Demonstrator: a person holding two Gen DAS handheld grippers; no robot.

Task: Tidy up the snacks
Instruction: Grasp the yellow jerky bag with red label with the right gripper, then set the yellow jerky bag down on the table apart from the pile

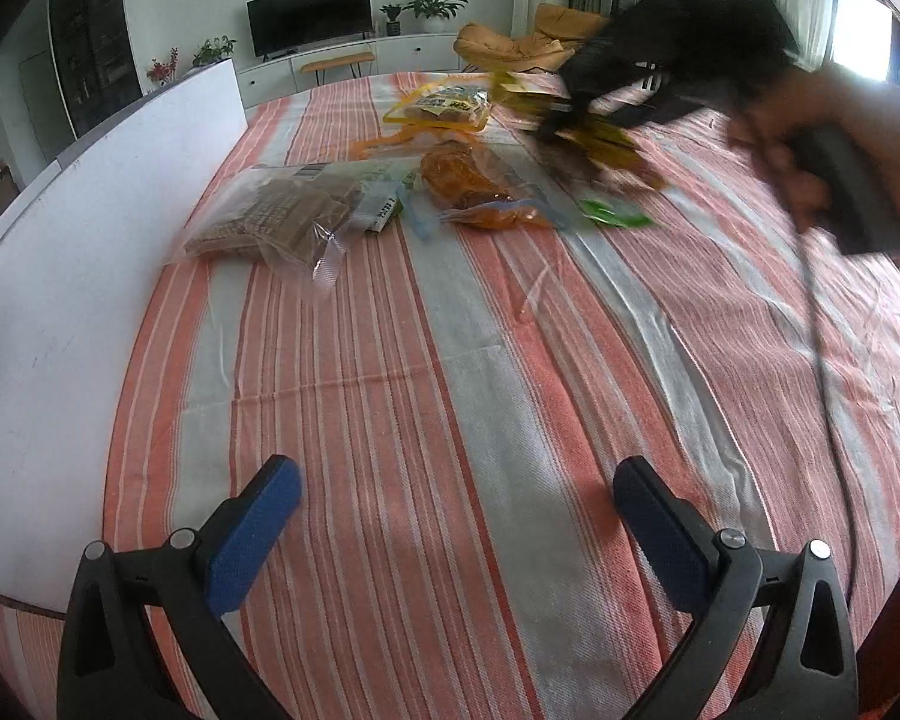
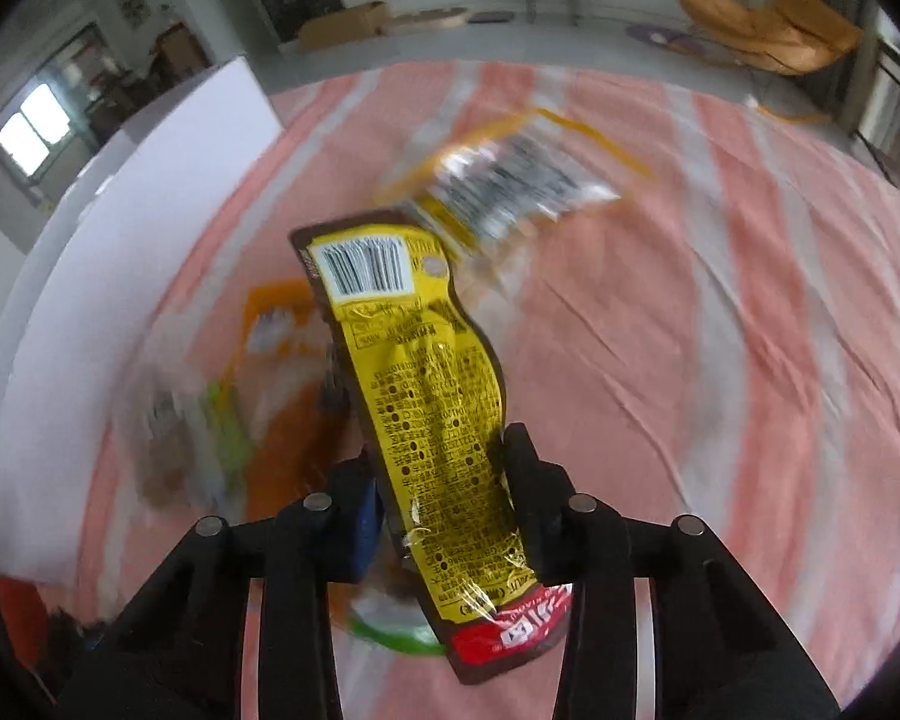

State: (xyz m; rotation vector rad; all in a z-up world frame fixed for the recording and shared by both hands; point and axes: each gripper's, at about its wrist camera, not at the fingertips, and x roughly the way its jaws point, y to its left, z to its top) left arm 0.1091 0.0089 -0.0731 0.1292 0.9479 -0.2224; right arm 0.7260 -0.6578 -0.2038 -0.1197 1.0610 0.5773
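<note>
My right gripper [image 2: 444, 468] is shut on a yellow snack packet [image 2: 414, 384] with a barcode and brown edges, held above the striped tablecloth. In the left wrist view the right gripper [image 1: 561, 120] is a dark blur over the far snacks. My left gripper [image 1: 456, 498] is open and empty, low over the cloth near me. On the cloth at the far side lie a clear bag of brown biscuits [image 1: 270, 216], an orange snack bag [image 1: 462, 180], a yellow-rimmed clear bag [image 1: 444, 108] and a small green packet [image 1: 615, 213].
A white board [image 1: 90, 228] stands along the left edge of the table. The orange and white striped cloth [image 1: 450, 360] covers the table. Beyond are a TV, plants and an orange chair. The hand and a cable [image 1: 816, 312] are at right.
</note>
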